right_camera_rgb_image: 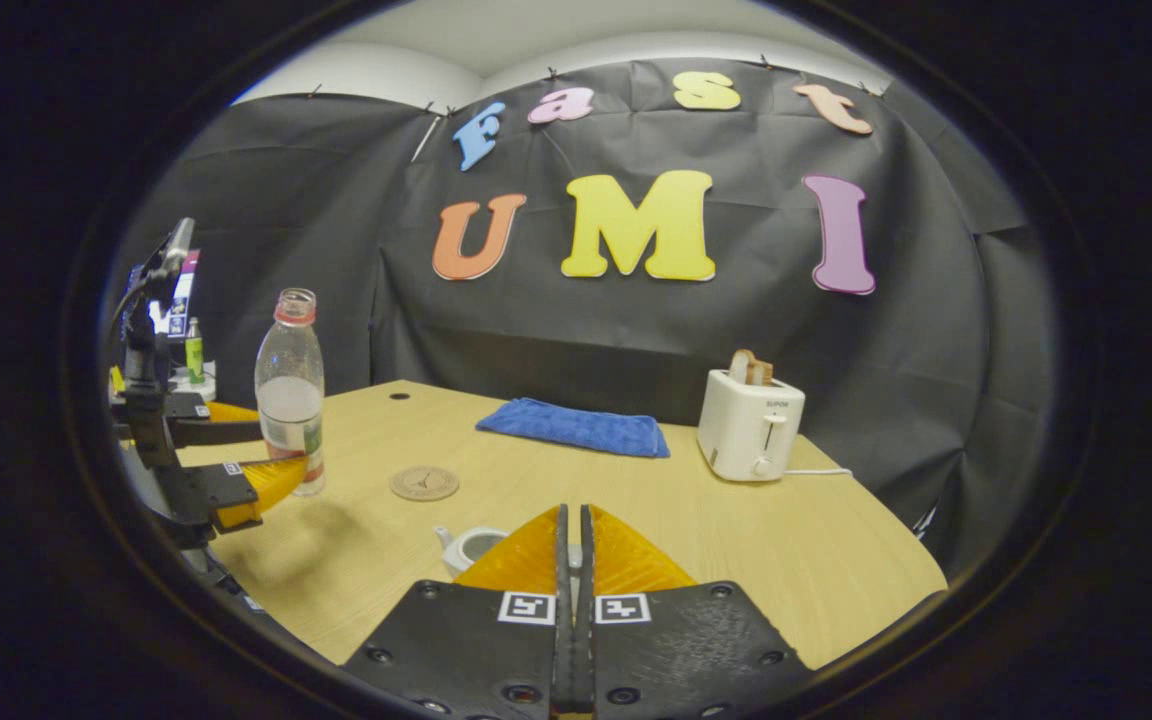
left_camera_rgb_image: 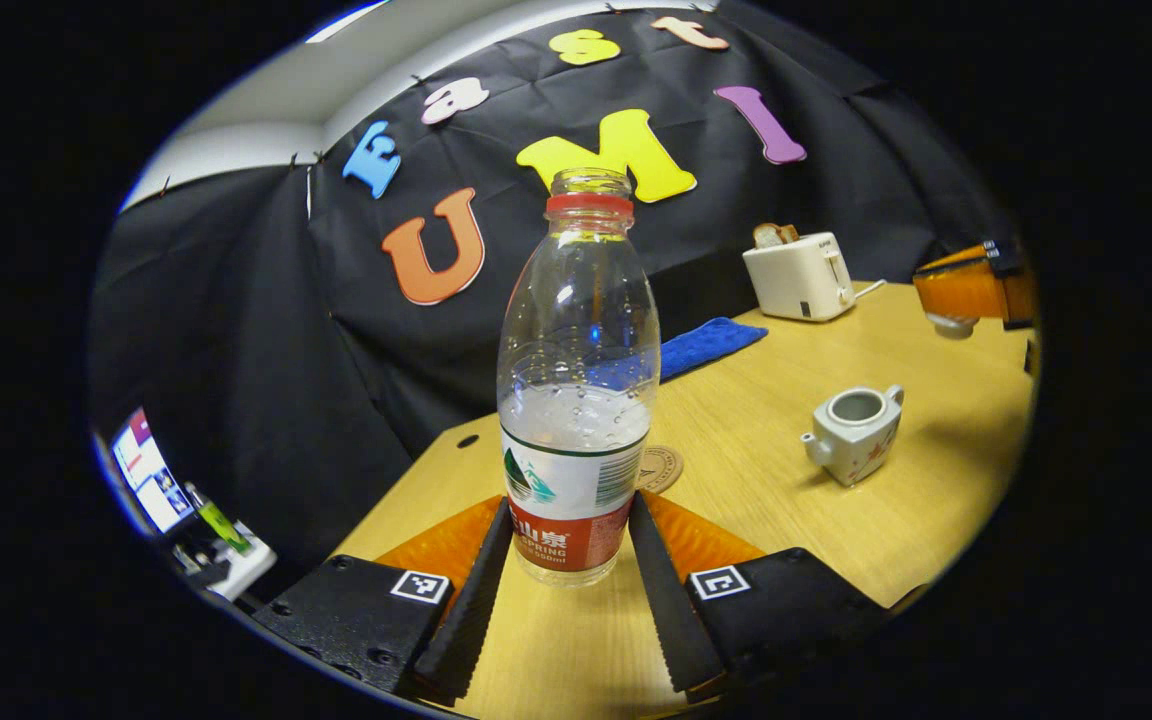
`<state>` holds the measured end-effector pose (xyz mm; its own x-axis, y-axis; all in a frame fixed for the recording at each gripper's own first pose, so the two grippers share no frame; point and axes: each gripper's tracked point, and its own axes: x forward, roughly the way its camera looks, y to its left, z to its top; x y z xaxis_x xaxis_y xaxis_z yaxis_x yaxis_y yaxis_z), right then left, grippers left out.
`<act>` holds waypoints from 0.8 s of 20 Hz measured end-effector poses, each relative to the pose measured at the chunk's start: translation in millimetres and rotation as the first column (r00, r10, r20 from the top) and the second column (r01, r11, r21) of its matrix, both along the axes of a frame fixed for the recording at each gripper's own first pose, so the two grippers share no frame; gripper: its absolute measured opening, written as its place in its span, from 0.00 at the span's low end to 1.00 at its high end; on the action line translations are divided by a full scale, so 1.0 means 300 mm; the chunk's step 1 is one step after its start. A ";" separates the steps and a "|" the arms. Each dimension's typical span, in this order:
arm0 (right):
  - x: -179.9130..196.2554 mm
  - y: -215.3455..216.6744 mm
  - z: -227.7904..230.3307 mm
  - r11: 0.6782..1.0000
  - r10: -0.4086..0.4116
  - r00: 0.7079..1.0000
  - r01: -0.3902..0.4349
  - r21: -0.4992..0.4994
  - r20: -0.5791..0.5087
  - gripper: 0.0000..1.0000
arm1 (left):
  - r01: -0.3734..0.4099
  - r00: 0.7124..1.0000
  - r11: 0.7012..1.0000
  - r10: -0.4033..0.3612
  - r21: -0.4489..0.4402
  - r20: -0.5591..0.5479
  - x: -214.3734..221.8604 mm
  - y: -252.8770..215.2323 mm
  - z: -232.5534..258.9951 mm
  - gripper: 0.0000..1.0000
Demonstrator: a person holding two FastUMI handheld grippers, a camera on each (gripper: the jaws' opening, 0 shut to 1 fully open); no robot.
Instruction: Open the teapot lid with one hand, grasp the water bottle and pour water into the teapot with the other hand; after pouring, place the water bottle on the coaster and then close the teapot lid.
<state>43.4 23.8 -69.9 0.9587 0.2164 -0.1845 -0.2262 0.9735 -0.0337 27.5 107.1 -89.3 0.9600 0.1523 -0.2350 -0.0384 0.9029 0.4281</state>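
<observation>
An uncapped clear water bottle [left_camera_rgb_image: 576,400], about half full, stands upright on the wooden table [left_camera_rgb_image: 786,520]. My left gripper [left_camera_rgb_image: 573,505] is shut on it, one finger against each side at the label. The right gripper view shows this bottle [right_camera_rgb_image: 290,400] and left gripper [right_camera_rgb_image: 283,447] at the far left. The white teapot [left_camera_rgb_image: 854,432] sits lidless to the right; in the right gripper view the teapot [right_camera_rgb_image: 468,548] is half hidden below my fingers. My right gripper [right_camera_rgb_image: 573,510] is shut on the teapot lid [left_camera_rgb_image: 951,325] and hangs above the table as the gripper [left_camera_rgb_image: 971,290] at far right. A round coaster [left_camera_rgb_image: 661,468] lies just behind the bottle.
A white toaster [right_camera_rgb_image: 751,425] with bread stands at the back right, its cord trailing right. A folded blue cloth [right_camera_rgb_image: 576,427] lies along the back edge. The coaster [right_camera_rgb_image: 424,483] lies between bottle and teapot. A monitor [left_camera_rgb_image: 146,470] sits off the table's left side.
</observation>
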 end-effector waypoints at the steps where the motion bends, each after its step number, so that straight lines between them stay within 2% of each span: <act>1: -0.001 -0.012 -0.001 1.000 -0.004 1.000 0.004 0.001 -0.001 0.00 | -0.007 1.000 0.999 0.007 0.054 -0.002 -0.003 0.016 0.002 0.72; 4: -0.015 -0.046 -0.006 1.000 -0.011 1.000 0.011 -0.011 -0.001 0.00 | 0.009 0.999 0.976 -0.001 0.218 -0.034 0.014 0.049 0.006 0.72; 7: -0.026 -0.079 -0.014 1.000 -0.016 1.000 0.016 -0.012 -0.004 0.00 | 0.015 0.997 0.923 0.017 0.384 -0.079 0.023 0.103 -0.002 0.72; 12: -0.034 -0.132 -0.042 1.000 -0.031 0.999 0.031 -0.005 -0.020 0.00 | 0.043 0.995 0.858 0.011 0.512 -0.101 0.019 0.085 0.008 0.72; 13: -0.037 -0.143 -0.047 0.999 -0.033 0.999 0.033 -0.006 -0.024 0.00 | 0.052 0.994 0.834 0.011 0.549 -0.111 0.027 0.072 0.009 0.72; 16: -0.043 -0.183 -0.050 0.998 -0.053 0.998 0.053 -0.017 -0.021 0.00 | 0.091 0.991 0.732 0.003 0.676 -0.137 0.054 0.051 0.011 0.72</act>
<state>30.5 -31.0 -84.9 0.9646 0.1620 -0.2079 -0.1751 0.9835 -0.0460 43.6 122.3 -86.2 0.9406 0.2747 -0.1992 0.0884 0.3685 0.9254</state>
